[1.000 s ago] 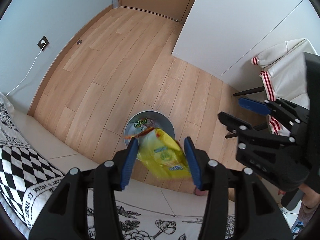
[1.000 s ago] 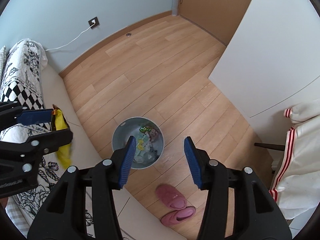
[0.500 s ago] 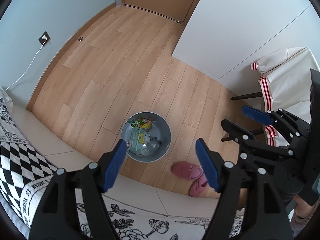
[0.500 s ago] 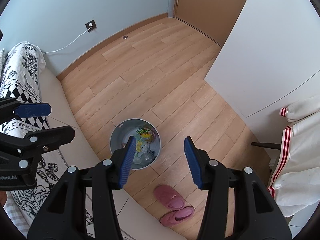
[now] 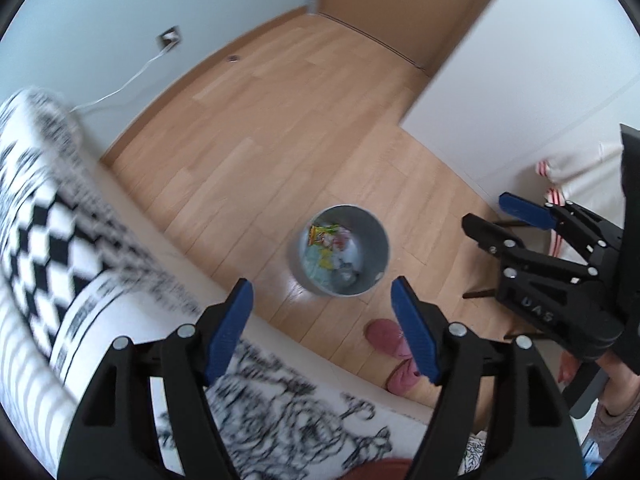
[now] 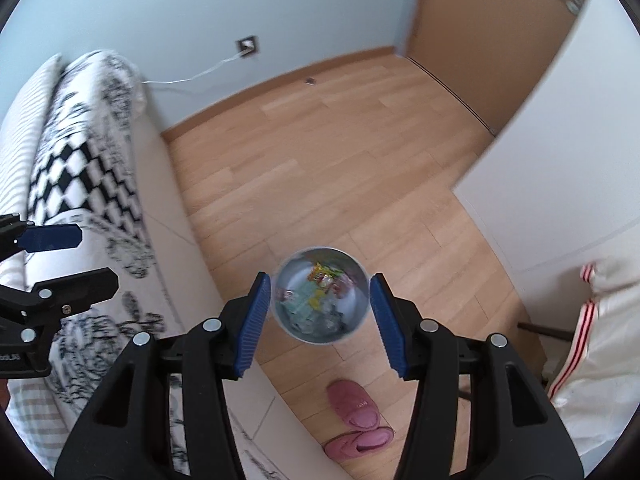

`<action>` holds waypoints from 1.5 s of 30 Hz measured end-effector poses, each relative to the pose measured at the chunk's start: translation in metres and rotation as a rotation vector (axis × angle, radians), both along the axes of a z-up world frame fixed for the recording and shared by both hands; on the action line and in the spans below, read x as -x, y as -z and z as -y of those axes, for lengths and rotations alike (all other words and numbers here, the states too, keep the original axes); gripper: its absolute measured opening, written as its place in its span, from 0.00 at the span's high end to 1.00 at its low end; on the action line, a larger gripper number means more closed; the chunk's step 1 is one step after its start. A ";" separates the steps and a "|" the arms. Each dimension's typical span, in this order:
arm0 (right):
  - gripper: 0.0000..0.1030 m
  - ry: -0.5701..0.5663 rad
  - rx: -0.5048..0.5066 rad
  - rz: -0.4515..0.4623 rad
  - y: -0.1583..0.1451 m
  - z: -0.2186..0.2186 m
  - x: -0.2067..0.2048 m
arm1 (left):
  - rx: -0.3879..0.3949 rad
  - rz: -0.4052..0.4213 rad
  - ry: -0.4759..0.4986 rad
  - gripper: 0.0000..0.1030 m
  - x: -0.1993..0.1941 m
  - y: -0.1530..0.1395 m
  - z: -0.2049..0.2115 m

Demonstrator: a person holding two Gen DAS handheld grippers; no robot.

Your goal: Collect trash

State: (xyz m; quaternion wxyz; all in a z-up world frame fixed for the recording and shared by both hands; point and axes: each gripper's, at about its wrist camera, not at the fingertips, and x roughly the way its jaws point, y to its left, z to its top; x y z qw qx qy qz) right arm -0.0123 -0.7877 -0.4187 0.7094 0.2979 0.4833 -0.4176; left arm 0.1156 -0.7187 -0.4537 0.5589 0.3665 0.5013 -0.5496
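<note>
A round grey metal bin (image 5: 374, 236) stands on the wood floor beside the bed, and it also shows in the right wrist view (image 6: 360, 276). Several wrappers (image 5: 326, 240) lie inside it, among them a yellow one (image 6: 320, 276). My left gripper (image 5: 322, 300) is open and empty, high above the bed's edge, with the bin just beyond its tips. My right gripper (image 6: 320, 286) is open and empty, high above the bin, which shows between its fingers. Each gripper shows at the edge of the other's view, the right (image 5: 486, 220) and the left (image 6: 98, 256).
A bed with a black-and-white patterned cover (image 5: 80, 240) fills the left. Pink slippers (image 6: 356, 404) lie on the floor near the bin. A chair draped with a white, red-striped garment (image 6: 592, 328) is at right. A white wardrobe (image 5: 520, 60) and a door stand beyond.
The left gripper opened and let go of the yellow wrapper, which dropped into the bin. Both grippers have since swung so that more of the bed and wall shows.
</note>
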 end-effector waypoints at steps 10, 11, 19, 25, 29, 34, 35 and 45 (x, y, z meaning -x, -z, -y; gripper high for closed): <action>0.27 -0.292 0.047 0.055 -0.089 -0.091 -0.127 | -0.014 0.049 -0.303 0.31 -0.097 -0.066 -0.128; 0.27 -0.324 0.049 0.065 -0.099 -0.103 -0.139 | -0.015 0.056 -0.332 0.31 -0.105 -0.075 -0.145; 0.21 -0.683 0.037 0.162 -0.197 -0.233 -0.237 | -0.040 0.117 -0.632 0.28 -0.158 -0.161 -0.314; 0.21 -0.947 0.015 0.205 -0.245 -0.338 -0.279 | -0.099 0.178 -0.875 0.24 -0.163 -0.206 -0.445; 0.21 -1.053 -0.013 0.204 -0.263 -0.389 -0.289 | -0.135 0.191 -1.038 0.24 -0.160 -0.232 -0.512; 0.21 -1.084 -0.048 0.205 -0.289 -0.420 -0.289 | -0.140 0.205 -1.154 0.23 -0.145 -0.267 -0.561; 0.21 -1.086 -0.045 0.205 -0.294 -0.424 -0.286 | -0.135 0.205 -1.170 0.22 -0.143 -0.273 -0.568; 0.21 -1.114 -0.004 0.189 -0.311 -0.443 -0.253 | -0.087 0.197 -1.247 0.19 -0.109 -0.301 -0.586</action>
